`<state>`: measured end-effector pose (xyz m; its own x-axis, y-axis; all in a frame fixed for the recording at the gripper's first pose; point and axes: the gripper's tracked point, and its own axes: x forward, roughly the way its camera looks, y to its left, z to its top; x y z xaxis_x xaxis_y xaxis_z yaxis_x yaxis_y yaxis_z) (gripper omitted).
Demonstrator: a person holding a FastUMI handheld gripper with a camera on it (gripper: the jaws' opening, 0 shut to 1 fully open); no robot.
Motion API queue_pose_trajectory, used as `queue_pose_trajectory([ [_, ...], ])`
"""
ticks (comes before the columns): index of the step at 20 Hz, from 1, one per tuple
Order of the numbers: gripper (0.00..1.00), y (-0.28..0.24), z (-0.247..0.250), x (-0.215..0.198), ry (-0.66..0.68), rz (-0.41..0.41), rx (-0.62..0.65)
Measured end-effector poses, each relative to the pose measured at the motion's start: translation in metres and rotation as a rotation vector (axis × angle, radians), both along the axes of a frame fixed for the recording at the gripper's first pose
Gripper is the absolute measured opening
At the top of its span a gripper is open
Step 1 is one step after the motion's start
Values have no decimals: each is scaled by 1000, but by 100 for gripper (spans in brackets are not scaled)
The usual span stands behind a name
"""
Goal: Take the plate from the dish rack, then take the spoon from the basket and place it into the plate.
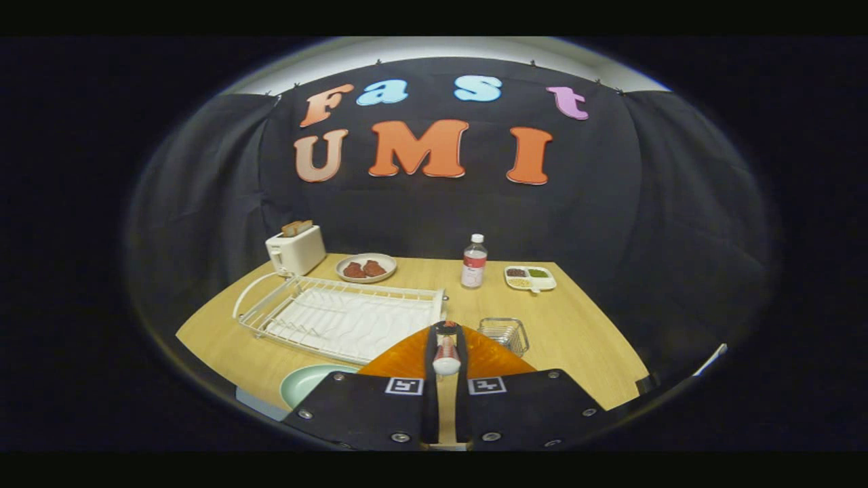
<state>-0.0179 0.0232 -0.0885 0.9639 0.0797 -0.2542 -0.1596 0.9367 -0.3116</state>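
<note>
My gripper [445, 337] hangs above the near side of the table, its orange fingers [400, 359] drawn close together. Both fingers press on a slim white and red spoon handle [446, 359] that stands upright in the narrow gap between them; its bowl is hidden. A pale green plate [308, 383] lies flat on the table, just left of the fingers and partly hidden under the gripper body. The white dish rack [339, 315] stands beyond the plate with nothing in its slots. The small wire basket [505, 333] sits just right of the fingertips.
On the far side of the wooden table [576, 339] stand a white toaster [295, 251] with toast, a plate of meat [366, 268], a clear bottle [474, 261] and a divided snack tray [529, 278]. The table's edge runs close on the right.
</note>
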Motion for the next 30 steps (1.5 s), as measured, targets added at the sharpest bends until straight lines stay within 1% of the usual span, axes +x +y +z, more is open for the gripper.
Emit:
queue_pose_trajectory([
  [5, 10, 41, -19, -31, 51, 118, 33],
  [8, 10, 60, -36, -47, 91, 176, 22],
  [14, 10, 84, -82, -66, 178, 256, 5],
  [22, 10, 85, -140, -64, 261, 276, -68],
  [26, 10, 84, -157, -57, 283, 273, -79],
  [30, 12, 83, -169, -54, 304, 275, -97],
])
